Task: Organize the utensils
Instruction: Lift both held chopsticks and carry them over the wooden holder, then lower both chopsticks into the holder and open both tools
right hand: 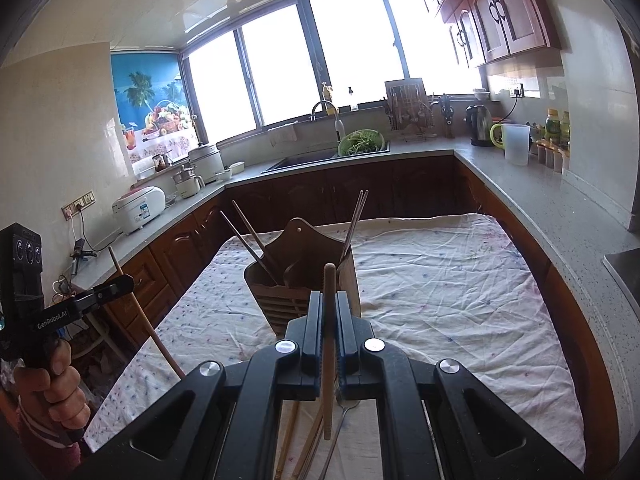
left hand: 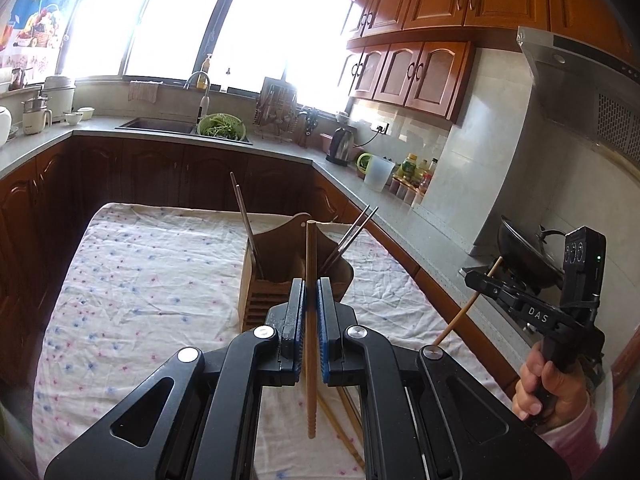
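A wooden utensil holder (left hand: 280, 272) stands on the cloth-covered table (left hand: 140, 280); it also shows in the right wrist view (right hand: 308, 280). Dark chopsticks (left hand: 244, 216) lean in its left part and another pair (left hand: 354, 232) in its right part. My left gripper (left hand: 311, 292) is shut on a light wooden chopstick (left hand: 311, 320), held upright just before the holder. My right gripper (right hand: 329, 308) is shut on a wooden chopstick (right hand: 329, 340), also upright near the holder. Loose chopsticks (right hand: 294, 436) and a metal utensil (right hand: 338, 424) lie on the cloth under the right gripper.
Grey countertops (right hand: 540, 196) run around the table on three sides. A sink with a green colander (right hand: 360, 142) is at the back. A kettle (right hand: 478, 124), a jug (right hand: 516, 144) and bottles stand at right. A wok (left hand: 524, 256) sits on the stove.
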`<state>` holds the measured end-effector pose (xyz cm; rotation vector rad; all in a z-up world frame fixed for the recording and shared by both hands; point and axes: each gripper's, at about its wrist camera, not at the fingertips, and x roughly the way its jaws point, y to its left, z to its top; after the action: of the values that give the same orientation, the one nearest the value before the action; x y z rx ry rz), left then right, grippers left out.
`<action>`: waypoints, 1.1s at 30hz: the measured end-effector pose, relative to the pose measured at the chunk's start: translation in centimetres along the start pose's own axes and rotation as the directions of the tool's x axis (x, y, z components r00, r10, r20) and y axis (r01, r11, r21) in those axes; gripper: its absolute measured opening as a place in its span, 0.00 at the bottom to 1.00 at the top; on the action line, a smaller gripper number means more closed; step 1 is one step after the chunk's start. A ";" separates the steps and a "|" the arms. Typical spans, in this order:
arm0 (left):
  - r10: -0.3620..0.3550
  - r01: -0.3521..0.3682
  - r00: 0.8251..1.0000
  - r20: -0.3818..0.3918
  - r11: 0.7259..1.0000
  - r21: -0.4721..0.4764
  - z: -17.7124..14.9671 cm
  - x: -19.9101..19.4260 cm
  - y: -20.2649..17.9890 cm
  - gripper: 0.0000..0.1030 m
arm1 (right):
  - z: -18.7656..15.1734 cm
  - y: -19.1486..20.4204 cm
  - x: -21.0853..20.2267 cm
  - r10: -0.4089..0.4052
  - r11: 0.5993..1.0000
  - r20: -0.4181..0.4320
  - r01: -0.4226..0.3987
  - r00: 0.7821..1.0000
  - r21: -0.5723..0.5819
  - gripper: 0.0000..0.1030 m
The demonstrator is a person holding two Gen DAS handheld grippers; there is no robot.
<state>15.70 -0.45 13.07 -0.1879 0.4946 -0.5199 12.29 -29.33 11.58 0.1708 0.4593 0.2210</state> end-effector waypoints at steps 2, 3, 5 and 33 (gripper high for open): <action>0.004 -0.004 1.000 0.011 1.000 0.003 0.8 0.4 0.1 0.05 | 0.7 0.1 0.4 0.002 1.000 0.012 -0.002 1.000 0.002 0.05; 0.007 -0.007 1.000 0.018 1.000 0.003 1.2 0.6 0.2 0.05 | 1.1 0.1 0.5 0.003 1.000 0.021 -0.004 1.000 0.002 0.05; 0.011 -0.012 0.999 0.035 1.000 0.006 2.1 0.9 0.3 0.05 | 1.9 0.2 0.9 0.004 1.000 0.041 -0.005 0.999 0.002 0.05; 0.153 -0.128 0.958 0.243 0.985 -0.113 8.6 9.9 5.8 0.05 | 8.8 -0.6 9.7 -0.013 0.998 0.213 -0.002 0.977 0.068 0.05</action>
<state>29.93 -0.26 14.80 -0.3044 0.2831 -0.3269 24.88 -28.53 15.11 0.2570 0.2533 0.1792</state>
